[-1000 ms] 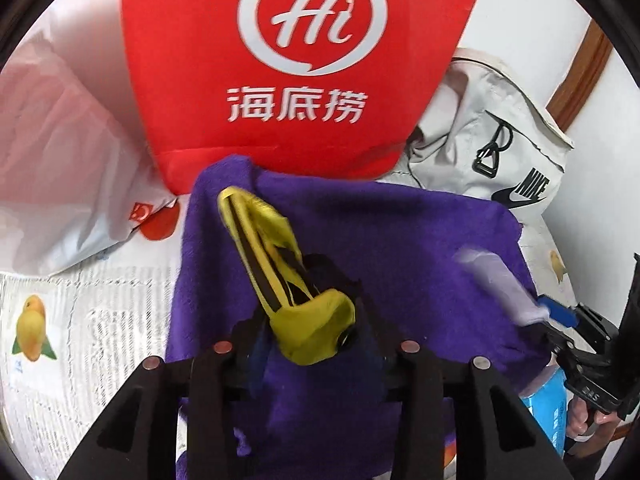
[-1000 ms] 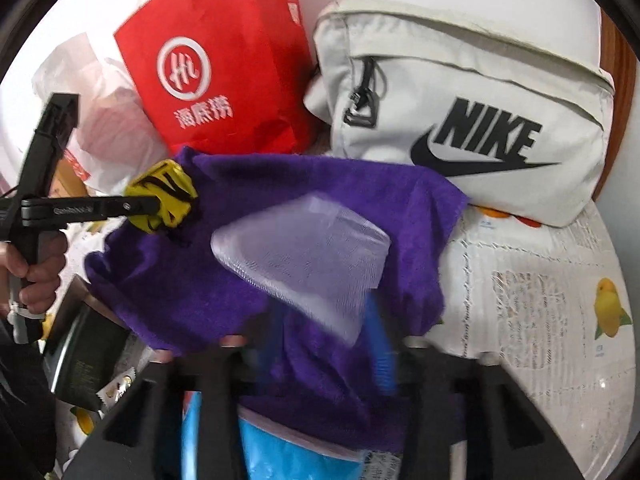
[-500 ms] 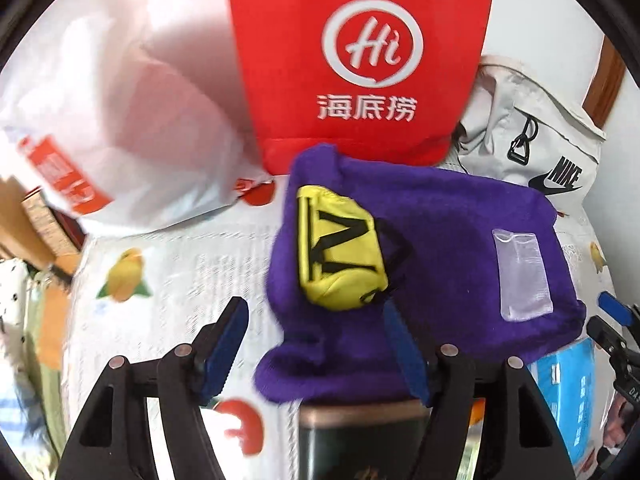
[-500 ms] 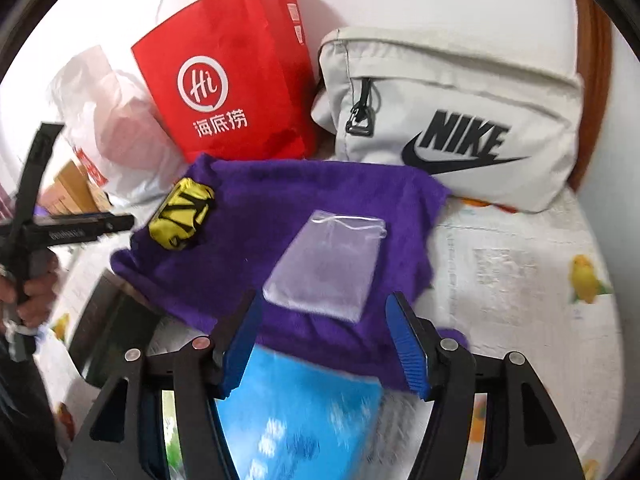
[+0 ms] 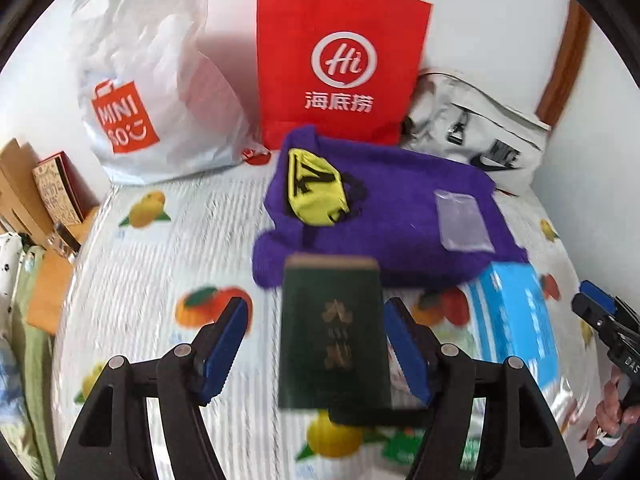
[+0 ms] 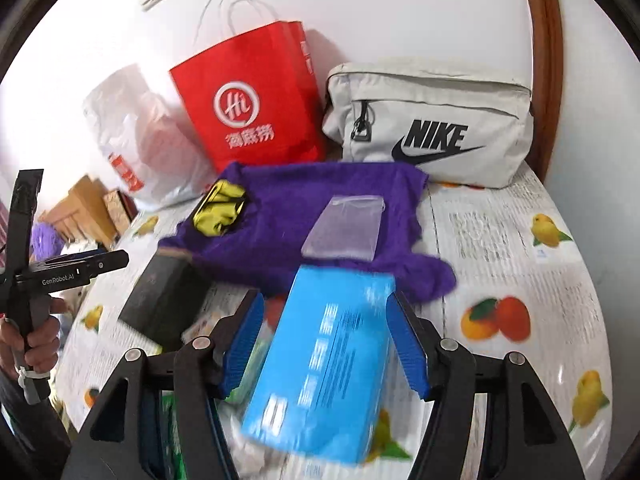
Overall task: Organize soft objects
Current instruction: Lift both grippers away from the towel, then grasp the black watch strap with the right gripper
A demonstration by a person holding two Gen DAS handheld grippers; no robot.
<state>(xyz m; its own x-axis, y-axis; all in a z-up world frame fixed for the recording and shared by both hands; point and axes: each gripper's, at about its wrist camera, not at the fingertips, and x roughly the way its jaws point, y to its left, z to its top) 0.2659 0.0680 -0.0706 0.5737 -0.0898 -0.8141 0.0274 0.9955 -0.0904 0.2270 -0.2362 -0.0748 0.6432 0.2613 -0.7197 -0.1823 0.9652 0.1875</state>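
Purple cloth (image 5: 384,216): we see it spread flat mid-frame, bearing a yellow pouch (image 5: 314,190) and clear bag (image 5: 460,220).
Left gripper (image 5: 312,354): fingers wide, empty.
Right gripper (image 6: 326,344): fingers wide, empty.

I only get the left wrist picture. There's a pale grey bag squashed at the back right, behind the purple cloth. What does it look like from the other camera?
Observer: In the right wrist view the grey bag faces the camera. NIKE stands on it in big black letters over a swoosh.
Operator: And the blue-tipped thing at my right edge?
Observer: That is the right gripper. Its jaws are open, with the blue box lying on the table between them.
Operator: Who holds my own tool?
Observer: A hand grips the black handle of the left gripper. The handle reads GenRobot.AI.
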